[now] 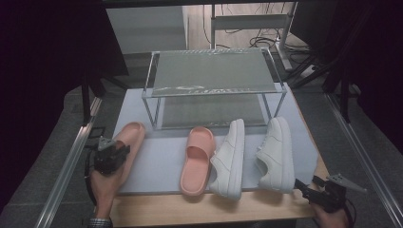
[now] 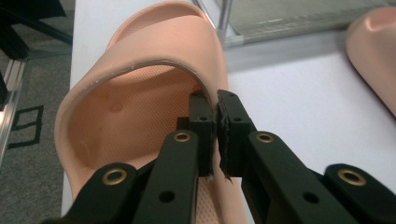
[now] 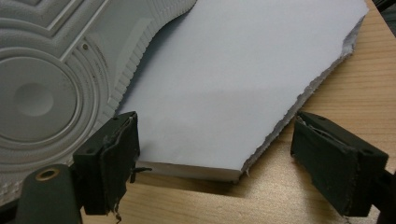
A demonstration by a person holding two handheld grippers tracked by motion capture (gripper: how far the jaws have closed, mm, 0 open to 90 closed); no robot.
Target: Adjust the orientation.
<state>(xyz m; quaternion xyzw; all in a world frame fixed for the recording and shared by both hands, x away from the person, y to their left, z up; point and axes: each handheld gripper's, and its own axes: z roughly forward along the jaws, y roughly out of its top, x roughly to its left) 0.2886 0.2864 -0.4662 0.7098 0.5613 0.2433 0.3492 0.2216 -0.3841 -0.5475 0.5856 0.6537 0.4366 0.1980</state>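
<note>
The high view looks forward and down from above the near edge of the wooden table (image 1: 199,211), taking in the pale mat (image 1: 161,156), four shoes and the glass rack (image 1: 211,71) at the far side. The left gripper view sits very close behind the left pink slide (image 2: 140,98), facing far along the mat (image 2: 299,107). The right gripper view hovers low over the mat's near right corner (image 3: 233,84), just beside the right white sneaker (image 3: 51,70). Both share the mat with the high view.
</note>
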